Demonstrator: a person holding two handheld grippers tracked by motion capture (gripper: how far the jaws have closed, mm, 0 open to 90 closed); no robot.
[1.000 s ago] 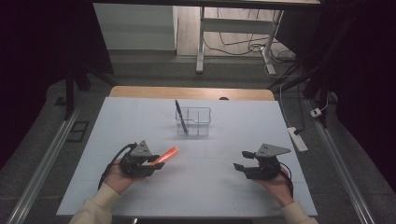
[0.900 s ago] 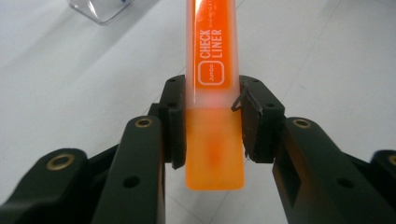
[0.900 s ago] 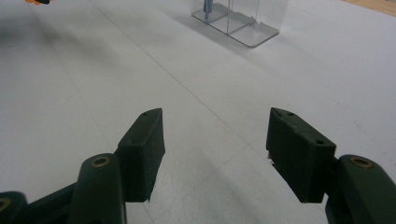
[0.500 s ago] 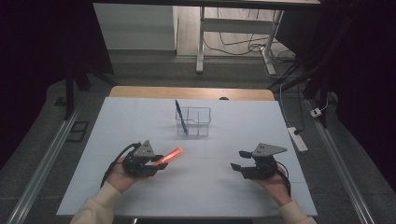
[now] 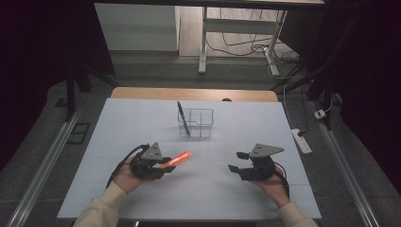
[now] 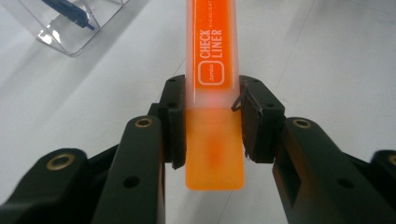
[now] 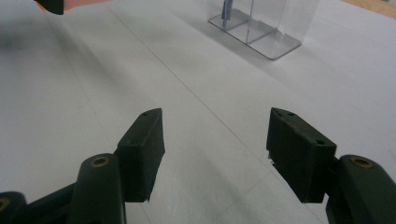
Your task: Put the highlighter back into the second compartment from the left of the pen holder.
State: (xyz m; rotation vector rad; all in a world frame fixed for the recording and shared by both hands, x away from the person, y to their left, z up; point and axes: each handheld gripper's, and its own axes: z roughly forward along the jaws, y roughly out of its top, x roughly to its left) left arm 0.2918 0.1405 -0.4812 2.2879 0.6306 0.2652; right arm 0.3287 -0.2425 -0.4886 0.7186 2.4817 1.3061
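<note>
The left black two-jaw gripper (image 5: 163,166), carried in the person's left hand (image 5: 124,176) at the near left of the table, is clamped on a translucent orange highlighter marker (image 5: 178,159); in the left gripper view its two pads press the flat sides of the marker (image 6: 214,93) just where the clear barrel meets the solid orange end cap, and the white lettering on the barrel reads "CHECK LINER". In the high view the marker projects from the jaws up and to the right, above the pale blue-white table cover (image 5: 118,123), and points roughly toward a clear plastic divided pen holder (image 5: 202,124) standing near the table's middle, well apart from it. A dark blue pen (image 5: 183,119) leans in the holder's left compartment, its upper end rising over the rim. The right black two-jaw gripper (image 5: 240,161), carried in the right hand (image 5: 272,182) at the near right, has its jaws spread and nothing between them; the right gripper view shows bare table cover (image 7: 196,65) between the pads (image 7: 142,151) and the clear holder (image 7: 261,23) farther off.
</note>
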